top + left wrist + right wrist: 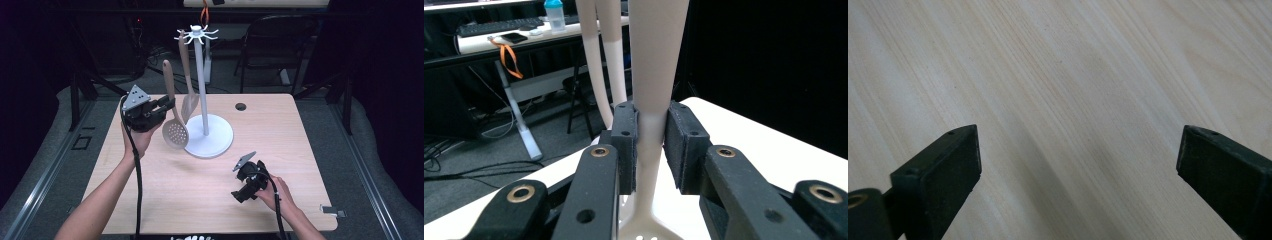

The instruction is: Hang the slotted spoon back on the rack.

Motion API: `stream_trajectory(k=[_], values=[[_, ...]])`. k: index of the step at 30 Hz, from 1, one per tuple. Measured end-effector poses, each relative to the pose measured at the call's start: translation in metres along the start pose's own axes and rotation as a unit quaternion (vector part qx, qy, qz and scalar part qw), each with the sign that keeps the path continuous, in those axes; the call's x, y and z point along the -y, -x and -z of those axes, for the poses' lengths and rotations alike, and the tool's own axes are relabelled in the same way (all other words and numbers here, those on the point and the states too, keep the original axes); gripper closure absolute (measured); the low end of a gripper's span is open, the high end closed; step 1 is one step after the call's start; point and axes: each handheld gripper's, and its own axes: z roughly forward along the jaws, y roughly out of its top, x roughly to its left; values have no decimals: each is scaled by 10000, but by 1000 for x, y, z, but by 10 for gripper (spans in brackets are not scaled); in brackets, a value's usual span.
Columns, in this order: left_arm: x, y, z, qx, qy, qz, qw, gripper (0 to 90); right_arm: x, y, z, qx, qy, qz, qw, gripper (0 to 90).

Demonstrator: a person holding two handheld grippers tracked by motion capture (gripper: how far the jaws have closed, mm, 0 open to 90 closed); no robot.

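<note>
I have the left hand-held gripper (167, 105) raised at the left of the light wooden tabletop (280, 130), its jaws clamped on the handle of the beige plastic slotted spoon with a round perforated bowl (175, 132). In the left gripper view the pads press the spoon's narrow neck (649, 145) from both sides, with the perforated bowl just starting below them. The spoon stands roughly upright, tilted a little, its bowl low and just beside the round base of the white utensil stand with a tall post and hooked crown (202, 75); I cannot tell whether bowl and base touch. A beige plastic slotted turner (188, 102) hangs from the stand's crown, close to the post and right behind the spoon. My right hand-held gripper (239, 192) sits low over the near right part of the tabletop, well apart from the stand, jaws spread wide and holding nothing; the right gripper view shows bare wood grain (1073, 100) between them. A dark round hole (240, 106) sits near the far edge of the tabletop.
</note>
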Motion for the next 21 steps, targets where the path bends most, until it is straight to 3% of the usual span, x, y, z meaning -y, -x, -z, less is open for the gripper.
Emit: stream_trajectory(k=[21], values=[[-29, -1, -23, 124, -164, 128, 9997, 755, 0, 1, 0, 49, -37, 56, 10000, 28]])
